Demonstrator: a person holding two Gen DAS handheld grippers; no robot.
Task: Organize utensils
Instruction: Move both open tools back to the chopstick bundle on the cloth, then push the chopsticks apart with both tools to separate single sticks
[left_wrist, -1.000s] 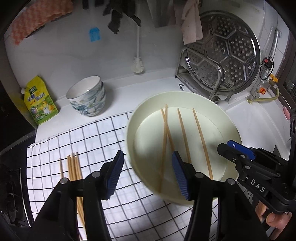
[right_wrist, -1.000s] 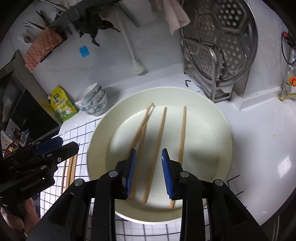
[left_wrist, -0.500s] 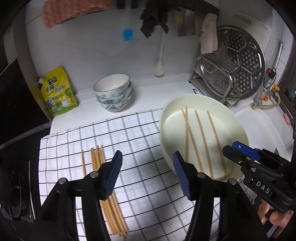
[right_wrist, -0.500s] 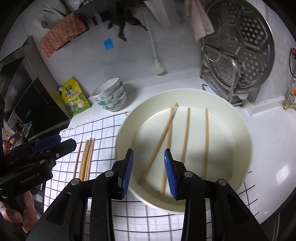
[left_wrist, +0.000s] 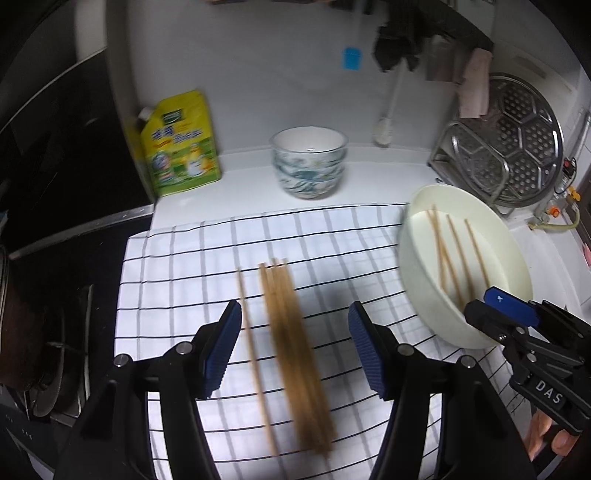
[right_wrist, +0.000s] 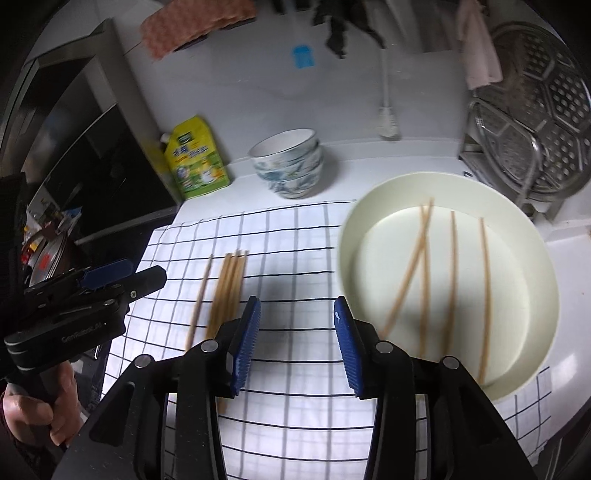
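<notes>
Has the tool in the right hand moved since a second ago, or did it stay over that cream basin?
Yes. The right tool has swung left: it was over the cream basin, now over the checked cloth.

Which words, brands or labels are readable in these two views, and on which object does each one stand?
"DAS": white letters on the right gripper body, seen in the left wrist view.
"GenRobot.AI", faint and blurred: on the left gripper body, seen in the right wrist view.
Yellow pouch: printed characters and a green logo, too blurred to read.
Blue wall tag: no readable text.
</notes>
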